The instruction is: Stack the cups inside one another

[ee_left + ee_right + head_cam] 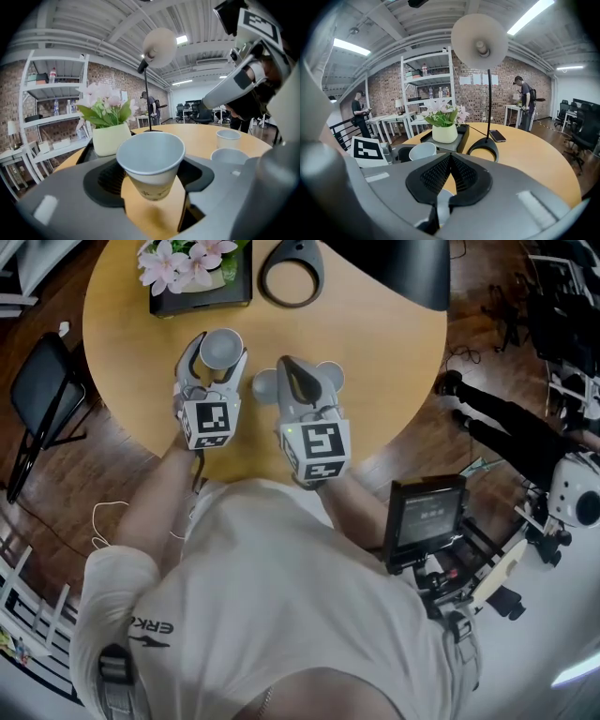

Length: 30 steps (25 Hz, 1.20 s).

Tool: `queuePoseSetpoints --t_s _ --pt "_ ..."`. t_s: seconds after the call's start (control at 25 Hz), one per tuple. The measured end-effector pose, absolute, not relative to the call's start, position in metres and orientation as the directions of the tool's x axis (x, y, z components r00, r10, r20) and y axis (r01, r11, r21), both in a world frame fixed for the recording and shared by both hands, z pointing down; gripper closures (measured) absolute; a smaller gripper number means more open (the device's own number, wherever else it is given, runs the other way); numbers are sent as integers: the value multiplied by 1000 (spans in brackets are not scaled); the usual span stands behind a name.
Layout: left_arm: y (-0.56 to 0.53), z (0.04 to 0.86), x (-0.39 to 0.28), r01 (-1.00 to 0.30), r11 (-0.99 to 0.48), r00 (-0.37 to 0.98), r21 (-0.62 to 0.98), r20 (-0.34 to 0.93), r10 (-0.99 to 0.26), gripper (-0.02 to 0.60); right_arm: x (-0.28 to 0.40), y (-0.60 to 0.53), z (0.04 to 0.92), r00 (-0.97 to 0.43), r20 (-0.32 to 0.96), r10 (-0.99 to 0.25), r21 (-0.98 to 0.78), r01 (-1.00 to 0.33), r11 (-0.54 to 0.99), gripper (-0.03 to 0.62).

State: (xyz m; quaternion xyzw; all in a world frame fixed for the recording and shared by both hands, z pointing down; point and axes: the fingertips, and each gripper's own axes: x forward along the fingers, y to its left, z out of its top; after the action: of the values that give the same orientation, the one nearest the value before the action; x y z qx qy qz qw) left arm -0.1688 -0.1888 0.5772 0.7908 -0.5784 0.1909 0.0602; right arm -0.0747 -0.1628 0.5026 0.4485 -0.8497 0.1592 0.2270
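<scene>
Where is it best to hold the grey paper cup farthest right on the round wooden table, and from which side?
I would pinch the grey paper cup across its upper wall, just below the rim, coming from the person's side: it stands upright, mouth up, tapering downward.

I'm looking steeply down from the head camera, high over the round table (375, 362), with the left gripper (218, 351) and right gripper (287, 367) showing close below me by its near edge. The left gripper view is sitting low, facing almost level across the table toward the flowers (105, 112) at the far left, with a cup (150, 164) right up near the lens. The right gripper view is facing the same way from just to the right. All three views are sharing the flowers, the lamp (480, 42) and that cup.
</scene>
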Motion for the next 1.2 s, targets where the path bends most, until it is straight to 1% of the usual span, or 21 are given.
queuePoseSetpoints --t_s 0.32,0.56,0.88,1.2 --pt "-180 509 -157 -934 -311 259 -174 269 -928 247 -51 -148 462 -489 441 -753 -60 -853 518 580" --pt "-169 458 -138 -924 -322 285 -209 188 -940 247 -24 -144 422 -459 345 -819 -49 -880 473 580" --pt "-153 413 -96 -887 -402 382 -228 129 -915 247 22 -137 382 -381 252 -890 -39 -923 384 580" --pt "-146 392 -53 -843 -484 475 -234 99 -875 249 59 -123 374 -305 222 -926 -42 -952 303 580"
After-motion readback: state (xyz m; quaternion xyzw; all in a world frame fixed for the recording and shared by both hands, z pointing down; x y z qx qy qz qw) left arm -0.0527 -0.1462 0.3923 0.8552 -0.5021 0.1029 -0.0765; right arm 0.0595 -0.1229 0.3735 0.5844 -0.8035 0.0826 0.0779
